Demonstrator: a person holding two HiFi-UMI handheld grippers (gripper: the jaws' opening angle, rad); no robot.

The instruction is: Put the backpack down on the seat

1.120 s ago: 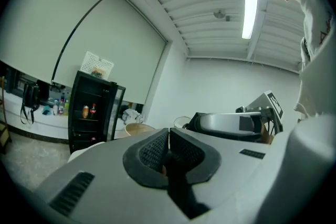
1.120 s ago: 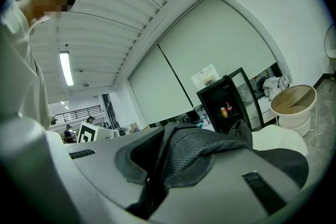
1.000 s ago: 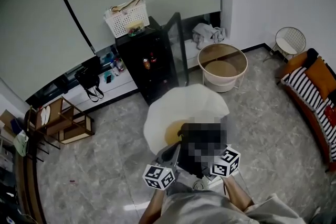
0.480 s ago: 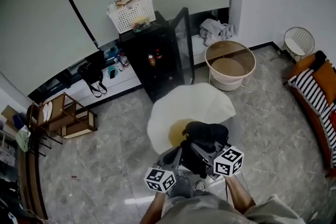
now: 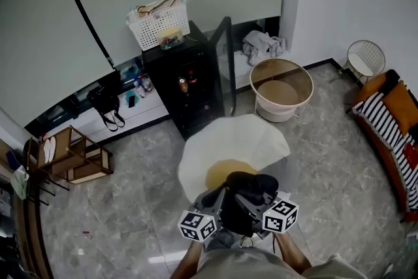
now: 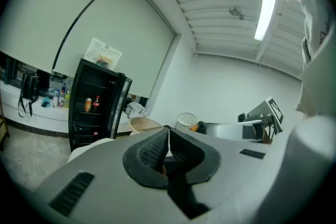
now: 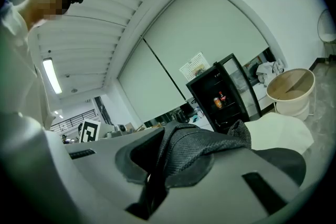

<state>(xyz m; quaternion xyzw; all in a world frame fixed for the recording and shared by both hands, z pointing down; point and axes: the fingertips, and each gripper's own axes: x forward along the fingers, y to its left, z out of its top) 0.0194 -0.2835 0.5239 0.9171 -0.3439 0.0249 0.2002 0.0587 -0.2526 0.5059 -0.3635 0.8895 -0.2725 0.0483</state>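
A black backpack (image 5: 251, 185) hangs in front of me over the near edge of a white round seat (image 5: 228, 140) with a yellow cushion (image 5: 217, 173). My right gripper (image 7: 156, 166) is shut on a fold of the backpack's dark woven fabric (image 7: 207, 147), which drapes over its jaws. In the head view most of that gripper (image 5: 256, 204) is hidden under the bag. My left gripper (image 6: 168, 144) is shut, pads together, and no fabric shows between them. Its tips (image 5: 219, 191) lie at the backpack's left side. The seat (image 7: 278, 131) also shows beyond the right jaws.
Behind the seat stands a black drinks cabinet (image 5: 186, 85) with its glass door (image 5: 225, 59) open and a white basket (image 5: 157, 23) on top. A round tub table (image 5: 281, 88) is at the back right, a striped sofa (image 5: 388, 124) at the far right, a wooden rack (image 5: 72, 153) at the left.
Both grippers and the backpack have shifted a little and sunk slightly toward the seat. My head view has swayed. Neither grip has changed.
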